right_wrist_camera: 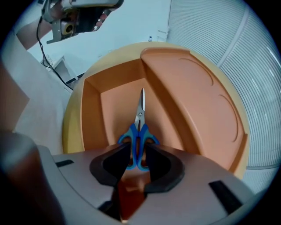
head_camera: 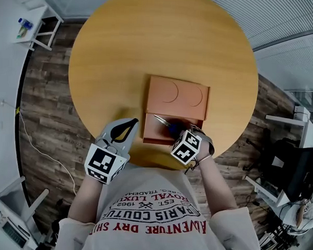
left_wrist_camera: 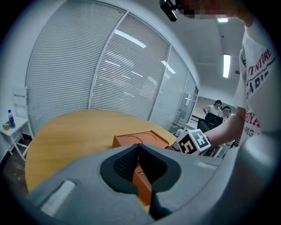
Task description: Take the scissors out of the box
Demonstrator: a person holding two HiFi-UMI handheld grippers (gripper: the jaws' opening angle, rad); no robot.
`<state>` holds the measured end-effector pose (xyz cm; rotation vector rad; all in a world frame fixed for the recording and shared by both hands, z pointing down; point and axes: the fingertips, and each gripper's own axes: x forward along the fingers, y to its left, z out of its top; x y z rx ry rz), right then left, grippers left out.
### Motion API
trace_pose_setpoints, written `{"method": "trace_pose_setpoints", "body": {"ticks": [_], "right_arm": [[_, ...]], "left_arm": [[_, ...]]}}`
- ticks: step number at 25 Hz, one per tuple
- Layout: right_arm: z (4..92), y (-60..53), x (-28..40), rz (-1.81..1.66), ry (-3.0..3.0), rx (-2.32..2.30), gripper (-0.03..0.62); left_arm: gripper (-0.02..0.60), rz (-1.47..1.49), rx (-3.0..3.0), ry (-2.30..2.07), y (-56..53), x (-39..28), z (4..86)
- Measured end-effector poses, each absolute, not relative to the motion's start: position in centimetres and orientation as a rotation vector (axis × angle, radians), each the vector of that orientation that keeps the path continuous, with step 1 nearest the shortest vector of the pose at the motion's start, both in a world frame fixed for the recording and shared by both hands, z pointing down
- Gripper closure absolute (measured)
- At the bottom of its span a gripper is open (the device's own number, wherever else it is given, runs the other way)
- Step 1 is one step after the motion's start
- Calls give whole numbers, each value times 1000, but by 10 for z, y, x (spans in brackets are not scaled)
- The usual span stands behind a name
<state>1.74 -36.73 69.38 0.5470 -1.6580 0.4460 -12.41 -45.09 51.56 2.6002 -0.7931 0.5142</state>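
Right gripper (right_wrist_camera: pixel 138 148) clamping one scissors (right_wrist_camera: pixel 140 117) in one box (right_wrist_camera: pixel 90 115), left gripper (left_wrist_camera: pixel 138 147) closed, empty

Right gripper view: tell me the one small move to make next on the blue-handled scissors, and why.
Probably squeeze the right gripper firmly onto the handles before any lift. The blue-handled steel scissors lie flat on the floor of the open orange box, blades pointing away. Their handles sit between the jaws, which stand a little apart. Whether the pads press on them yet is unclear.
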Motion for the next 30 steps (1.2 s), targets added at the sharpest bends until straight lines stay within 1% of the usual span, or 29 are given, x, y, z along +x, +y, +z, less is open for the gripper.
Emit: {"method": "trace_pose_setpoints", "body": {"ticks": [2, 13, 24, 30], "right_arm": [[693, -366, 18, 430, -1665, 527, 497], [690, -365, 16, 390, -1688, 478, 504], [646, -360, 12, 436, -1788, 560, 507], [608, -354, 18, 472, -1875, 625, 508]], "left_arm": [[572, 514, 2599, -797, -451, -123, 515], [572, 532, 2616, -831, -446, -130, 507], [572, 532, 2630, -872, -430, -131, 494], [572, 511, 2645, -910, -423, -128, 483]]}}
